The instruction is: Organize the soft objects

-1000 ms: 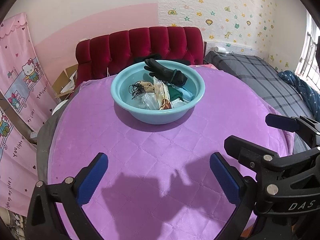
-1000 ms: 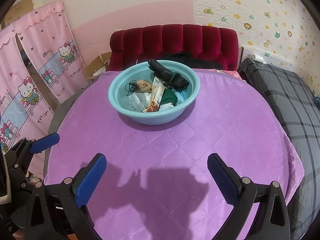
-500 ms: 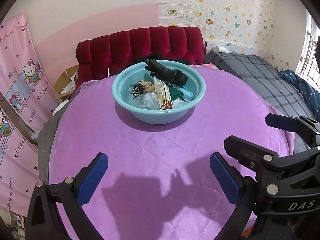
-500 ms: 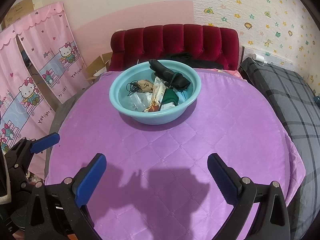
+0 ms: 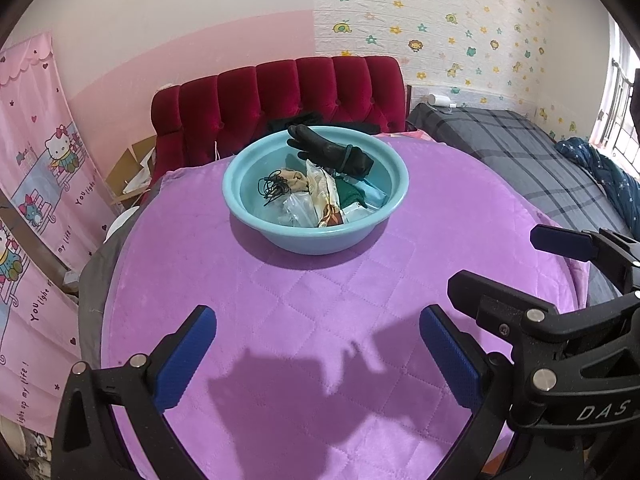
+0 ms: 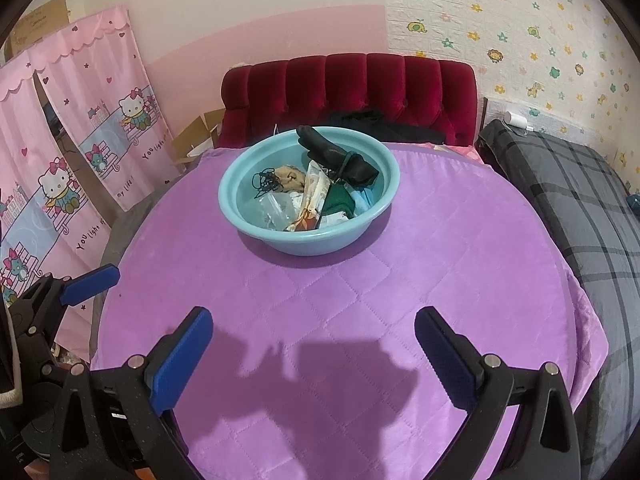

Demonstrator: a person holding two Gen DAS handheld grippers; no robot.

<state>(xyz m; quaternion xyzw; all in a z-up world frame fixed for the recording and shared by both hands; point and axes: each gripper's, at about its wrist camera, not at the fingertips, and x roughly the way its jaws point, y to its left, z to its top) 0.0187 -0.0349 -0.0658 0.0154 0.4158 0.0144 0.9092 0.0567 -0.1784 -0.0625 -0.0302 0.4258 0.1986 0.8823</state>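
Observation:
A light blue basin [image 5: 276, 236] [image 6: 280, 240] stands at the far side of a round table under a purple quilted cover [image 5: 304, 320] [image 6: 340, 300]. In it lie a black glove [image 5: 332, 151] [image 6: 340, 156], a black cord tangle [image 5: 274, 189] [image 6: 264, 182], a green cloth [image 5: 350, 196] [image 6: 338, 202], clear bags and other soft items. My left gripper [image 5: 318, 354] is open and empty over the table's near part. My right gripper [image 6: 314, 354] is open and empty too, well short of the basin. The right gripper also shows at the right edge of the left wrist view [image 5: 560, 264].
A red tufted chair [image 5: 280, 96] [image 6: 352, 88] stands behind the table. A bed with a grey plaid cover [image 5: 512, 152] [image 6: 580, 200] is on the right. Pink Hello Kitty curtains [image 5: 40, 168] [image 6: 80, 128] hang on the left. Cardboard boxes [image 5: 128, 168] sit beside the chair.
Both views have shifted slightly, with the basin drifting a little to the right. Both grippers stay open and empty.

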